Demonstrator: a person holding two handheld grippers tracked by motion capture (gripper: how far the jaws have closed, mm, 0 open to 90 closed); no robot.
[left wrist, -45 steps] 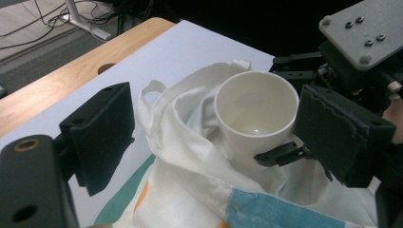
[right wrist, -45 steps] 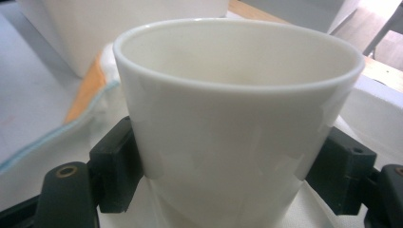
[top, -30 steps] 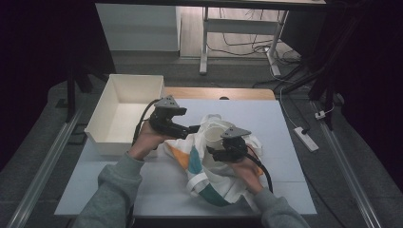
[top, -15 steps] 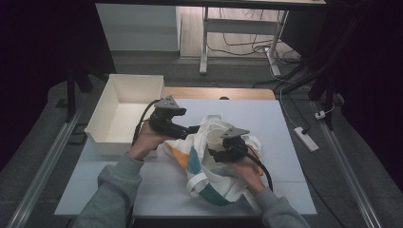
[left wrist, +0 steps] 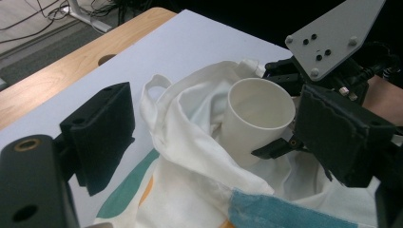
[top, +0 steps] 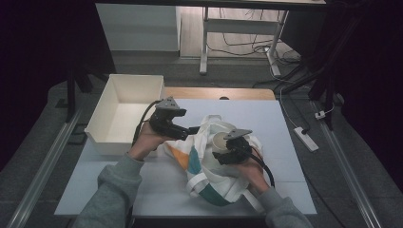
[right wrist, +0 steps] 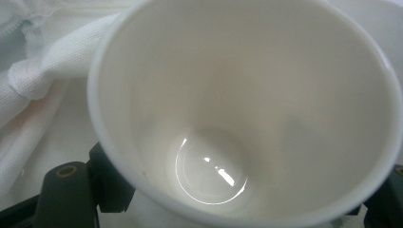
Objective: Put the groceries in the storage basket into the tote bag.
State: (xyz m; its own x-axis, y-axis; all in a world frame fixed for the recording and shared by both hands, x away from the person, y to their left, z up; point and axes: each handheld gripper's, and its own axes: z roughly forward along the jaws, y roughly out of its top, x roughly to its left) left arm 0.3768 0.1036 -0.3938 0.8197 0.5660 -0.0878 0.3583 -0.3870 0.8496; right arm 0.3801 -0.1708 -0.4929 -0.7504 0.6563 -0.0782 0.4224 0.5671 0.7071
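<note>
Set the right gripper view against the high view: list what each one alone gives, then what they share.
Right gripper view alone: the inside of the white cup, down to its glossy, empty bottom, with black jaws at either side of its base.

High view alone: the open white bin at the table's left, the left gripper at the cloth bag's edge, both grey sleeves, and the power strip on the floor.

Both: the cup held in the right gripper, with the bag's white fabric around it.
</note>
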